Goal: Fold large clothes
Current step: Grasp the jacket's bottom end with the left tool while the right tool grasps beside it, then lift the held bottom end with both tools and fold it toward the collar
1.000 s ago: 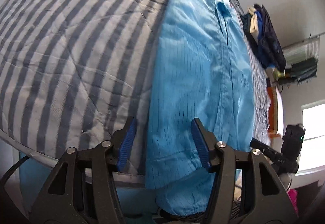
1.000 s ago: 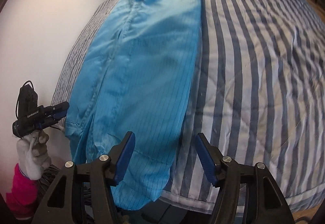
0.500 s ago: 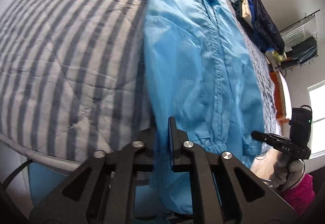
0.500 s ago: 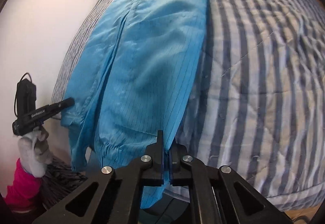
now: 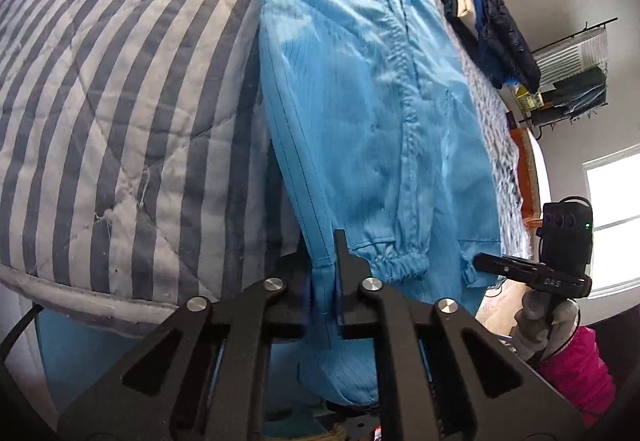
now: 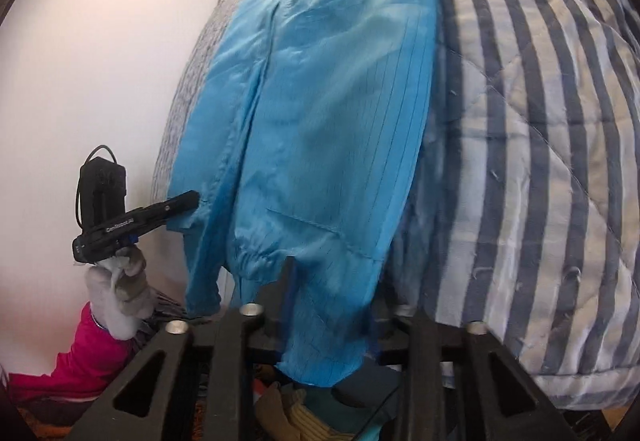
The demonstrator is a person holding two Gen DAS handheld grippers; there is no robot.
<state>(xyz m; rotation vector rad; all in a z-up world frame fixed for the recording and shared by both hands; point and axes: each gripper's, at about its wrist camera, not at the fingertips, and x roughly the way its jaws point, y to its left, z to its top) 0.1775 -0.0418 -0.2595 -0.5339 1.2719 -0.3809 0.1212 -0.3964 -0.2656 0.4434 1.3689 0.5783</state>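
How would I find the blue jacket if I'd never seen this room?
Look at the striped quilt covering the bed. The jacket lies lengthwise on it, its hem hanging over the near edge. It is plain shiny light blue, unlike the dark clothes piled farther back.

We cannot see the collar end of the blue garment (image 5: pixel 360 113), cut off by the top edge in both views, and its hem drops behind the gripper bodies. In the right wrist view the right gripper (image 6: pixel 330 305) has its pads hidden by bunched cloth, so contact is unclear. The striped quilt (image 5: pixel 120 81) runs past the frame on the left. The heap of dark clothes (image 5: pixel 496 37) is too small to sort, and the shelf items (image 5: pixel 576 81) blur together
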